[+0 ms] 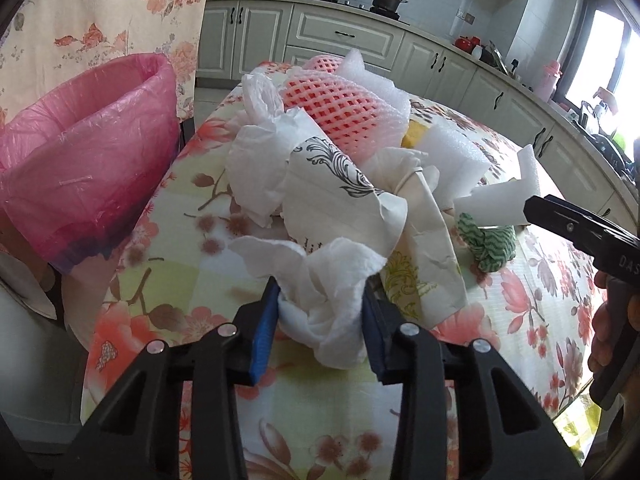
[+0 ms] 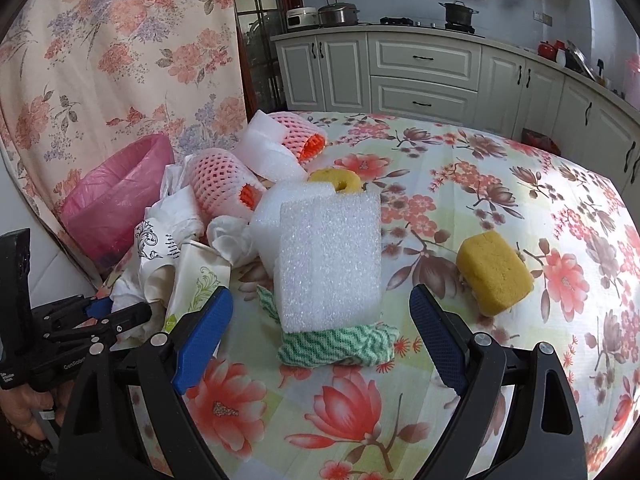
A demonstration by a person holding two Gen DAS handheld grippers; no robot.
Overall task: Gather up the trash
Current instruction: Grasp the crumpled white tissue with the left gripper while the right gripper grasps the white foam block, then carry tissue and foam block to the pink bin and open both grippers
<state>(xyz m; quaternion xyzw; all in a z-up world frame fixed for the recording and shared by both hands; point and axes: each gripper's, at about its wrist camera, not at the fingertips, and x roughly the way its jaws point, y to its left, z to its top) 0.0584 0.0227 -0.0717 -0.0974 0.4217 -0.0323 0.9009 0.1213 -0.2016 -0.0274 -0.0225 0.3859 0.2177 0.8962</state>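
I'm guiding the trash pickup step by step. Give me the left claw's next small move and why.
Probably lift and swing it left to the pink-lined bin. The left claw is already closed on a crumpled white tissue at the near edge of the pile, and the bin stands open just beside the table.

The left gripper [image 1: 322,320] points steeply down, its blue pads [image 1: 264,332] closed in against the two sides of a crumpled white tissue [image 1: 324,300], seemingly pinching it. The right gripper [image 2: 320,328] tilts down too, its jaws spread wide and touching nothing. A hand [image 1: 608,340] grasps the right gripper's handle, and fingers [image 2: 28,408] wrap the left one's, though both sit blurred at the frame's edge.
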